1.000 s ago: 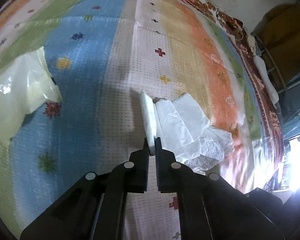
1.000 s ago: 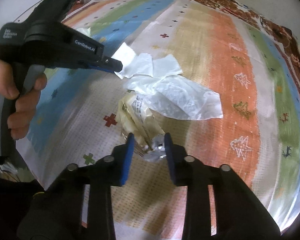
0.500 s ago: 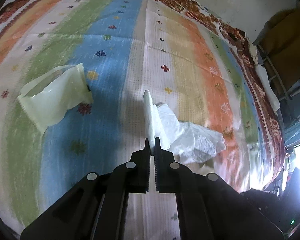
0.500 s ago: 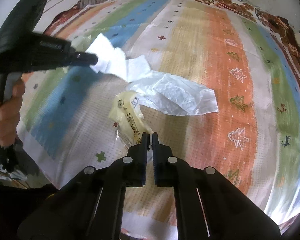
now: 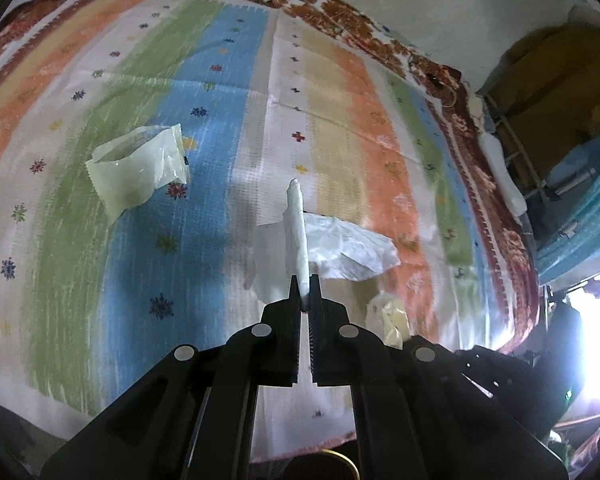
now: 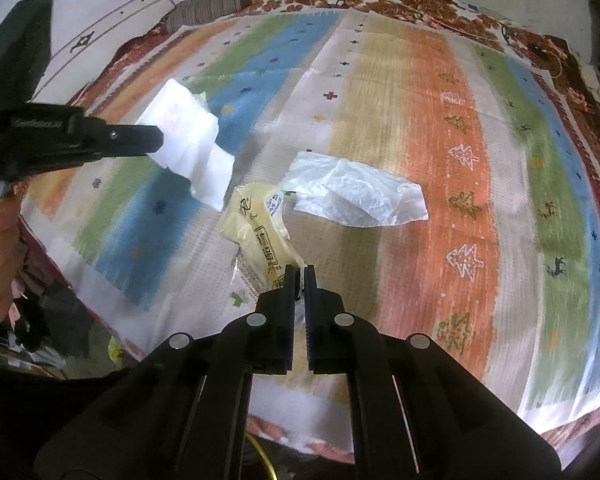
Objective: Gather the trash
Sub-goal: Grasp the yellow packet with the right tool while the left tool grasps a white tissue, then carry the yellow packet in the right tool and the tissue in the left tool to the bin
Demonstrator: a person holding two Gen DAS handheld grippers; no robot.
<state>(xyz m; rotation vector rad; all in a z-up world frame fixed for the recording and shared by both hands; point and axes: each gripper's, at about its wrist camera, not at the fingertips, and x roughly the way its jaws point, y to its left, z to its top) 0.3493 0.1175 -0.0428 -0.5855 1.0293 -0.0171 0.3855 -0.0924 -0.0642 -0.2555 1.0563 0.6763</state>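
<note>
Our left tool has lifted the clamped tissue; our right tool, just closed, now raises the yellow wrapper off the bedspread; two pieces collected.

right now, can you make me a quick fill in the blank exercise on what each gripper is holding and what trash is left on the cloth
1. The left gripper is shut on a white ____.
2. The right gripper is shut on a pale ____ printed wrapper.
3. The clear plastic bag lies on the striped cloth, held by ____ gripper.
4. The pale green packet lies on the cloth's green and ____ stripes.

Missing words: tissue; yellow; neither; blue
</note>
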